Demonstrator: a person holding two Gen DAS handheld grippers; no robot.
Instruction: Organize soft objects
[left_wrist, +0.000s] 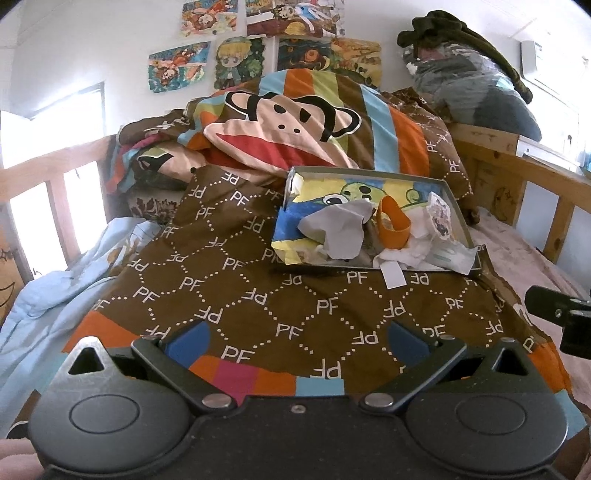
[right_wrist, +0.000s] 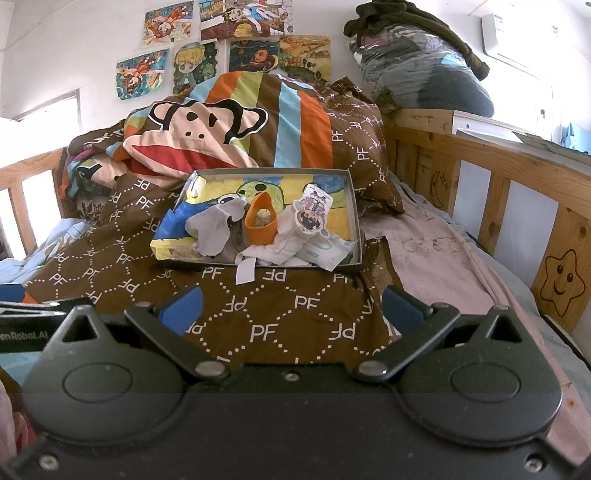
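Quilt (left_wrist: 258, 288) spreads bare before both wide-open, empty claws — left claw (left_wrist: 297, 341), right claw (right_wrist: 291, 308) — box (right_wrist: 352, 206) beyond.

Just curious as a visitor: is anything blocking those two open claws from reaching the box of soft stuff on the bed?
Nothing visible. Only flat brown quilt lies between the right gripper, the left gripper and the box.

A wooden-railed bed (right_wrist: 480, 155) is carrying a brown quilt (right_wrist: 280, 317) printed with white "PF" letters, which is lying spread across the middle of it and bunching into a heap with a monkey face at the far end. A shallow open box (right_wrist: 352, 206) is sitting on the quilt. A pale pink sheet (right_wrist: 436, 266) is showing on the right and a light blue blanket (left_wrist: 55, 295) is lying on the left.
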